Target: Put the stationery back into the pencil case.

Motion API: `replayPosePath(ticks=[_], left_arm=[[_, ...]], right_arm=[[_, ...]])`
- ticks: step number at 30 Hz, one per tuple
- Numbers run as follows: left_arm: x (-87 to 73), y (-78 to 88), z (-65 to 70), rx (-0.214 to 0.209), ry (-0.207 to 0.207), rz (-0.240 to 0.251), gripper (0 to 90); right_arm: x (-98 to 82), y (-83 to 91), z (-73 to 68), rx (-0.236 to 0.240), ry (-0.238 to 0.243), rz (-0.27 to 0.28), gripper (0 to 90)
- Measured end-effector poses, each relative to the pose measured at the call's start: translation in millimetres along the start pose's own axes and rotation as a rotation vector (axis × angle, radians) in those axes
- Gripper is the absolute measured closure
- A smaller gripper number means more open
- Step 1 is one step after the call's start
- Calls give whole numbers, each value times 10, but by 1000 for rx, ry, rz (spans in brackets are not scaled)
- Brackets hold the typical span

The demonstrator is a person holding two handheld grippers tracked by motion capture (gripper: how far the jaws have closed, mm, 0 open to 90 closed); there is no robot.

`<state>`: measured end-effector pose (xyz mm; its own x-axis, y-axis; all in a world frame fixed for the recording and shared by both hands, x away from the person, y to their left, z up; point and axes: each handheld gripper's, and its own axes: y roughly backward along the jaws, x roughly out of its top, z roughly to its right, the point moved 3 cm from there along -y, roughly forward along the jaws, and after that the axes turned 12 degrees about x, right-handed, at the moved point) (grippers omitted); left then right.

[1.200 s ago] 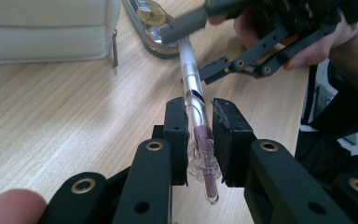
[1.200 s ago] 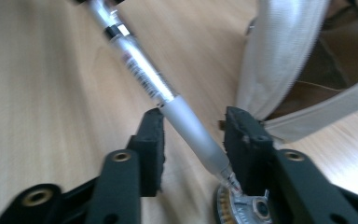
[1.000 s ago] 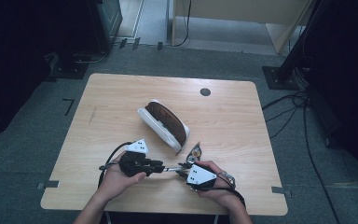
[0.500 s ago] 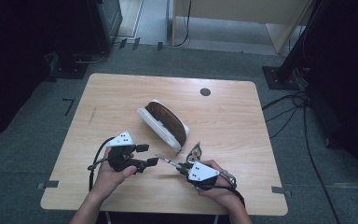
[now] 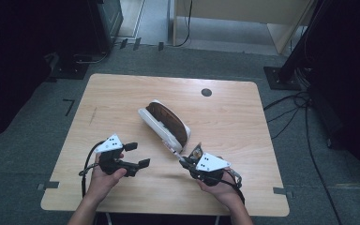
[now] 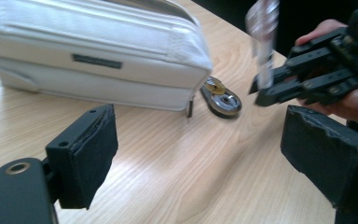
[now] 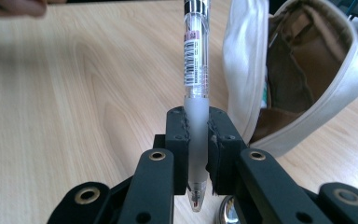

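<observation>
An open white pencil case (image 5: 164, 123) with a brown lining lies mid-table, seen side-on in the left gripper view (image 6: 93, 56) and mouth-on in the right gripper view (image 7: 303, 84). My right gripper (image 5: 183, 161) (image 7: 196, 135) is shut on a clear pen (image 7: 196, 70) (image 5: 176, 152), whose free end points toward the case. My left gripper (image 5: 138, 154) (image 6: 205, 140) sits at the front left; its jaws have just been opening and hold nothing. Farther off in the left gripper view, the right gripper (image 6: 279, 86) carries the blurred pen (image 6: 263, 32).
A small round metal object (image 6: 221, 95) (image 5: 197, 151) lies on the table by the case's near end. A dark round grommet (image 5: 206, 92) sits near the wooden table's (image 5: 122, 93) far edge. Cables trail on the floor at the right (image 5: 304, 117).
My left gripper has let go of the pen, opened wide and moved left, away from the right gripper. The right gripper keeps the pen and has risen slightly.
</observation>
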<state>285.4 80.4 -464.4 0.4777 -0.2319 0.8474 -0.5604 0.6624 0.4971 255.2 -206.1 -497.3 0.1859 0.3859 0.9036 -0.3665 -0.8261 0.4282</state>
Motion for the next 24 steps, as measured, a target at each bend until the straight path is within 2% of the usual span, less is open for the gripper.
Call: replayPosePath(ticks=[6,14,20,24], left_arm=[[-114,44,-113,48,13,-6,96],[-241,84,-245,99,42,-6,95],[-350,59,-324,176,38,-33,95],[-430,21,-382,218,32,-64,95]], right_arm=[[152,64,44,-10,-33,48,807],[317,119,124,-33,-60,77,807],[454,149,203,-48,-99,104,806],[546,131,263,-57,-111,99,807]])
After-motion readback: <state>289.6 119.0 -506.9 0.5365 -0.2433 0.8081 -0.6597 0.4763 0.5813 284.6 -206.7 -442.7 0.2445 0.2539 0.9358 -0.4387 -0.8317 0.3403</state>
